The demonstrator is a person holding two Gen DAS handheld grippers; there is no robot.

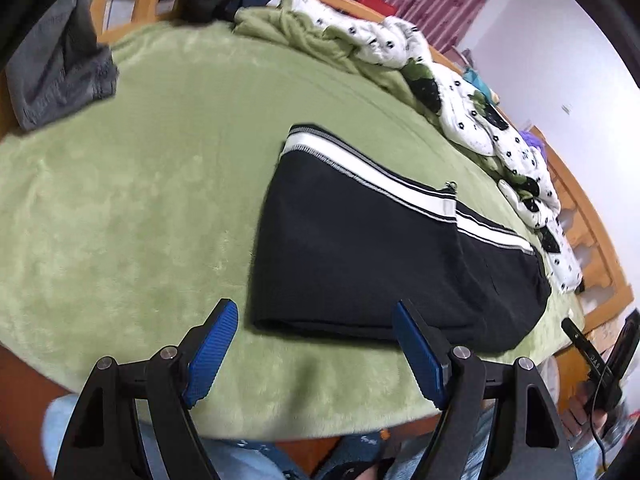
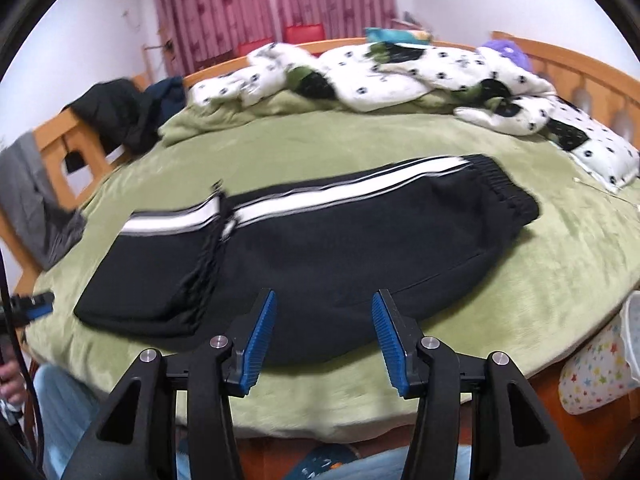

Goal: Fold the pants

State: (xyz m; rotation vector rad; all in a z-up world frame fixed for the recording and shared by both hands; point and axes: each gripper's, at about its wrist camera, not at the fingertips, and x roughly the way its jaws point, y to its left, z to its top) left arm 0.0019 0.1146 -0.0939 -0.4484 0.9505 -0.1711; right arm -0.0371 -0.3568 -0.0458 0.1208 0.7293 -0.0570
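Black pants (image 1: 360, 264) with a white side stripe lie on the green blanket (image 1: 140, 200), folded lengthwise, with the leg end folded over at the left. In the right wrist view the pants (image 2: 320, 256) span the middle of the bed, waistband to the right. My left gripper (image 1: 316, 320) is open and empty, above the near left corner of the pants. My right gripper (image 2: 324, 308) is open and empty, above the near edge of the pants. The right gripper also shows at the right edge of the left wrist view (image 1: 592, 352).
A white quilt with black flowers (image 2: 400, 76) is bunched along the far side of the bed. Grey clothing (image 1: 60, 76) and dark clothes (image 2: 120, 112) hang over the wooden bed frame (image 2: 56, 148). Pink curtains (image 2: 272, 0) hang behind. My legs in jeans (image 2: 64, 412) stand at the near edge.
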